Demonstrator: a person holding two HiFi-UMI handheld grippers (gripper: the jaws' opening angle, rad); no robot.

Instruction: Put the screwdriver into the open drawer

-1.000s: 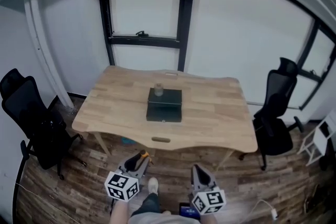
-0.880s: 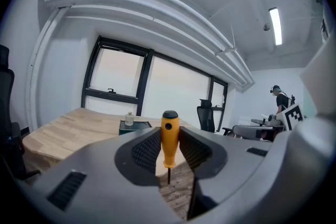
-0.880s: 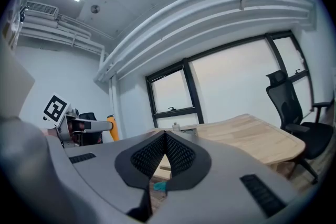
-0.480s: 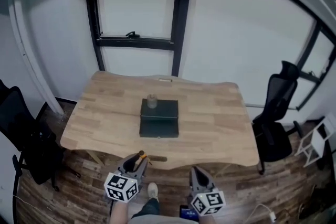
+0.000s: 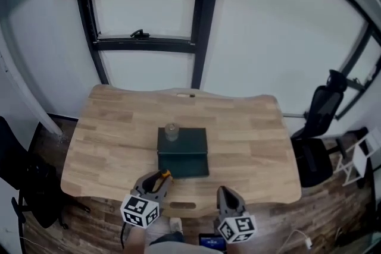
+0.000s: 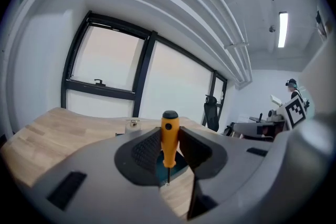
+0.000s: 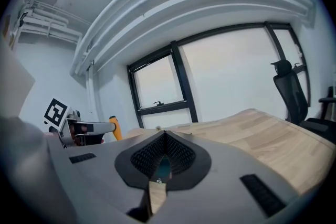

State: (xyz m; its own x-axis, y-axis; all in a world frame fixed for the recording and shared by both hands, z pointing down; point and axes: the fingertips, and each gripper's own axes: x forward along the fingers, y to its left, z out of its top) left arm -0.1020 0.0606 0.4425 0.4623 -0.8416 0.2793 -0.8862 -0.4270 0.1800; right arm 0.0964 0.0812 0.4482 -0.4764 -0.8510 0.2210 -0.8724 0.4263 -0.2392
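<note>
An orange-handled screwdriver stands upright between the jaws of my left gripper, which is shut on it, shaft pointing down. In the head view this left gripper hovers over the table's near edge, just left of the dark green drawer box, whose open drawer faces me. My right gripper is shut and empty, to the right of the box's front. The right gripper shows its pads pressed together, with the orange handle off to its left.
A small glass jar stands on top of the drawer box. The wooden table stands against a window wall. Black office chairs are at the right and one at the left. A white rack is far right.
The view has closed in on the table. Both grippers, earlier above the floor in front of it, now reach over its near edge. The left one still holds the screwdriver.
</note>
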